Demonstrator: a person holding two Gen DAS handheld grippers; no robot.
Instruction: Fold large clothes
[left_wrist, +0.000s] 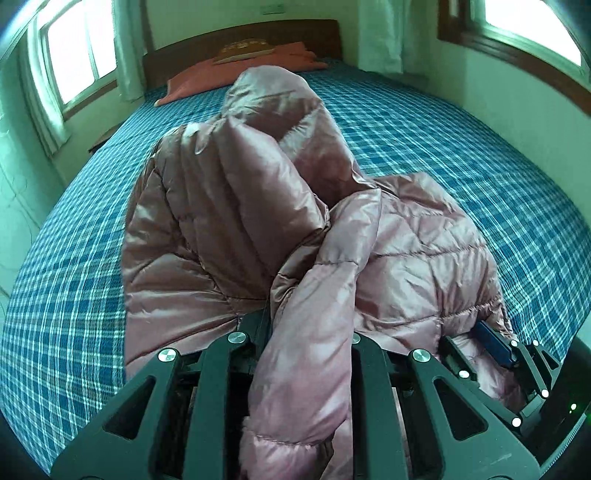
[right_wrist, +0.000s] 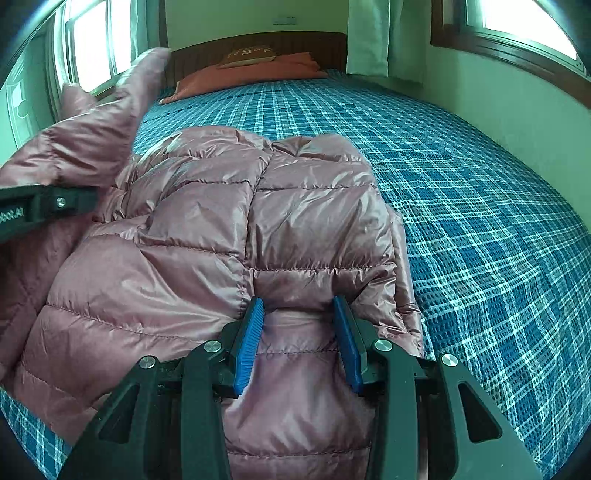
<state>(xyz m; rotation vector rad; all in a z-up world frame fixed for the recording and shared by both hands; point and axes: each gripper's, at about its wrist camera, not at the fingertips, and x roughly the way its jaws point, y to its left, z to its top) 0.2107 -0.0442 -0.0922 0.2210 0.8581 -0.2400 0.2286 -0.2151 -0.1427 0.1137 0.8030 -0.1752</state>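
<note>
A pink quilted puffer jacket (left_wrist: 229, 206) lies bunched on the blue plaid bed (left_wrist: 424, 122). One sleeve (left_wrist: 310, 354) drapes over my left gripper (left_wrist: 306, 325), which is shut on it, its fingertips hidden under the fabric. In the right wrist view the jacket body (right_wrist: 207, 229) spreads ahead, and my right gripper (right_wrist: 299, 301) has its blue pads (right_wrist: 251, 343) pressed on a thick fold at the jacket's near edge. The left gripper (right_wrist: 40, 208) shows at the left of that view with the sleeve (right_wrist: 110, 118) lifted above it. The right gripper's blue pad (left_wrist: 495, 343) peeks out at the jacket's right hem.
An orange pillow (right_wrist: 240, 75) and a wooden headboard (right_wrist: 303, 46) are at the far end of the bed. A wall (right_wrist: 498, 110) runs along the right side, with windows (left_wrist: 77, 51) left and right. Plaid sheet (right_wrist: 480, 240) lies bare right of the jacket.
</note>
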